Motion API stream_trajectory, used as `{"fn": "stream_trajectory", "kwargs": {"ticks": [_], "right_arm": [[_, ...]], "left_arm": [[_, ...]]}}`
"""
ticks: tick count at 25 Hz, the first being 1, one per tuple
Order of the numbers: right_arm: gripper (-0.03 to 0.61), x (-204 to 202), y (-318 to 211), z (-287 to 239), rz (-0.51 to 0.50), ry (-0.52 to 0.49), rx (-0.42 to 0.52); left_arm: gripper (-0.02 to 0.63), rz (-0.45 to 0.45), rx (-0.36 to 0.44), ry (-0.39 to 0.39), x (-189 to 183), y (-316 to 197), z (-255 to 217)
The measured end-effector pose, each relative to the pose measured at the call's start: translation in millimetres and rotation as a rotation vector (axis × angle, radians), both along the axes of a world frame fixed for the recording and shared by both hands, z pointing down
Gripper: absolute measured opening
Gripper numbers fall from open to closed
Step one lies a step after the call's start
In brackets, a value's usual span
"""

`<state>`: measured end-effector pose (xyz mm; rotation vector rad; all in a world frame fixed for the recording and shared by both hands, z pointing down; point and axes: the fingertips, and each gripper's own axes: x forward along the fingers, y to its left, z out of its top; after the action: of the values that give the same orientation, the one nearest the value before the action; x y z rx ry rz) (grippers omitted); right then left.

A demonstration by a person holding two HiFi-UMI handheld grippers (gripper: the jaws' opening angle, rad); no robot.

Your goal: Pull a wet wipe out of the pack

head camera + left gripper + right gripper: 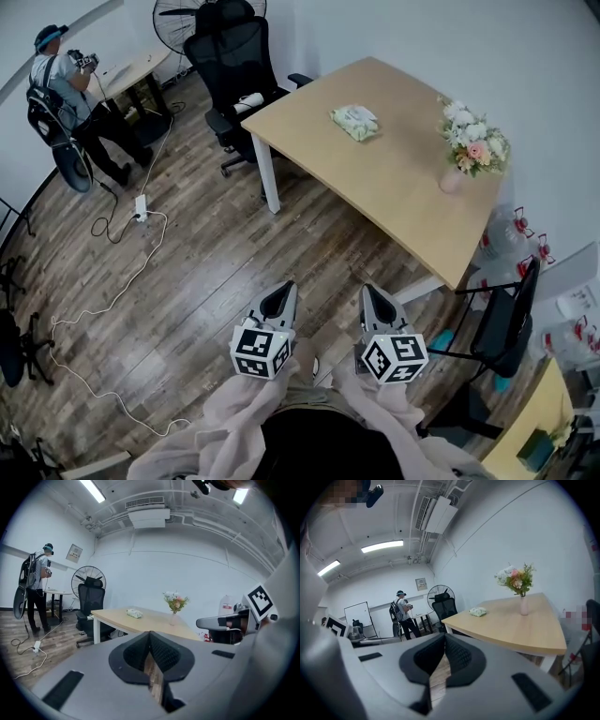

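A pale green pack of wet wipes (355,122) lies on the far part of the light wooden table (375,178); it also shows small in the left gripper view (134,613) and the right gripper view (477,612). My left gripper (281,295) and right gripper (376,296) hang side by side over the wooden floor, well short of the table. Both are shut with nothing between their jaws, the tips meeting in each gripper view (150,633) (445,635).
A pink vase of flowers (472,145) stands at the table's right end. A black office chair (234,66) sits behind the table, another chair (502,323) at its near right. A white cable (112,300) trails over the floor. A person (70,94) stands far left by a fan (192,14).
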<state>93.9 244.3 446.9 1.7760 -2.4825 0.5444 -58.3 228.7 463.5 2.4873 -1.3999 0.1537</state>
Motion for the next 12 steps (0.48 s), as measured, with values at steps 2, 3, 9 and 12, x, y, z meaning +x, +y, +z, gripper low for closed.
{"fn": "stream_trajectory", "kwargs": {"ticks": [2, 3, 9, 12], "right_arm": [[0.012, -3, -1, 4, -0.008, -0.004, -0.006], [0.012, -5, -1, 5, -0.014, -0.002, -0.009], [0.012, -7, -7, 8, -0.023, 0.028, -0.012], [0.012, -3, -14, 10, -0.012, 0.015, -0.018]], "left_arm": [[0.012, -0.010, -0.003, -0.003, -3, 1, 2], [0.012, -0.016, -0.006, -0.003, -5, 1, 3], [0.012, -0.033, -0.020, 0.011, -14, -2, 5], [0.011, -0.036, -0.021, 0.006, -13, -8, 7]]}}
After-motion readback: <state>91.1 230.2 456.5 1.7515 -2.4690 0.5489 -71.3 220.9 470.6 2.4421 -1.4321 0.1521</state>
